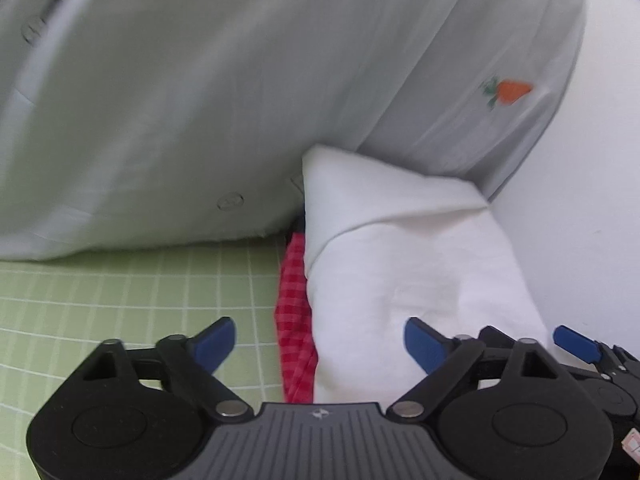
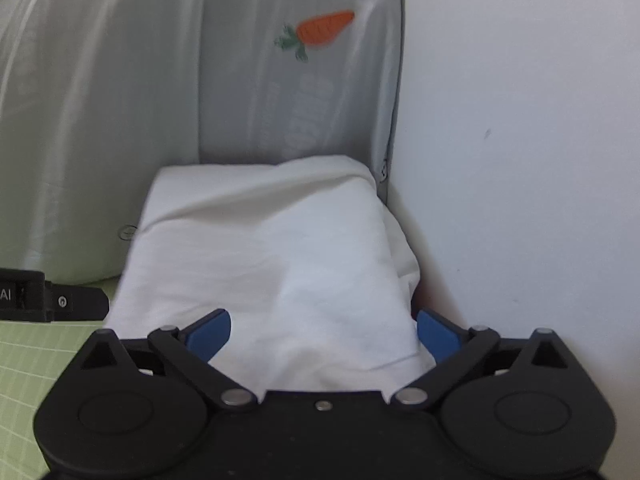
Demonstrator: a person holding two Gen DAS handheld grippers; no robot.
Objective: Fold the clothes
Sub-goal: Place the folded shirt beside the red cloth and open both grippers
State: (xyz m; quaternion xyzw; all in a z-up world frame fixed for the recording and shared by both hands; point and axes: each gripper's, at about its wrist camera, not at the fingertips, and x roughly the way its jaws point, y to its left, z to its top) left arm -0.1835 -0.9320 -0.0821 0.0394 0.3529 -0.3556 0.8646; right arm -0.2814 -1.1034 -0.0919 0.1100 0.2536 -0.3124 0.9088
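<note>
A folded white garment (image 1: 404, 276) lies on the green grid mat (image 1: 120, 304), with a red checked cloth (image 1: 296, 320) showing under its left edge. Behind it hangs a pale grey shirt (image 1: 224, 92) with buttons and an orange carrot patch (image 1: 512, 91). My left gripper (image 1: 320, 344) is open, its jaws wide, low over the left edge of the white garment. My right gripper (image 2: 324, 334) is open with the white garment (image 2: 272, 264) lying between its blue fingers (image 2: 210, 334). The carrot patch (image 2: 326, 28) on the grey shirt (image 2: 100, 120) shows above.
A white wall (image 2: 520, 140) stands close on the right of the garment. The right gripper's blue finger (image 1: 576, 344) shows at the right edge of the left wrist view. The left gripper's black body (image 2: 40, 296) shows at the left of the right wrist view.
</note>
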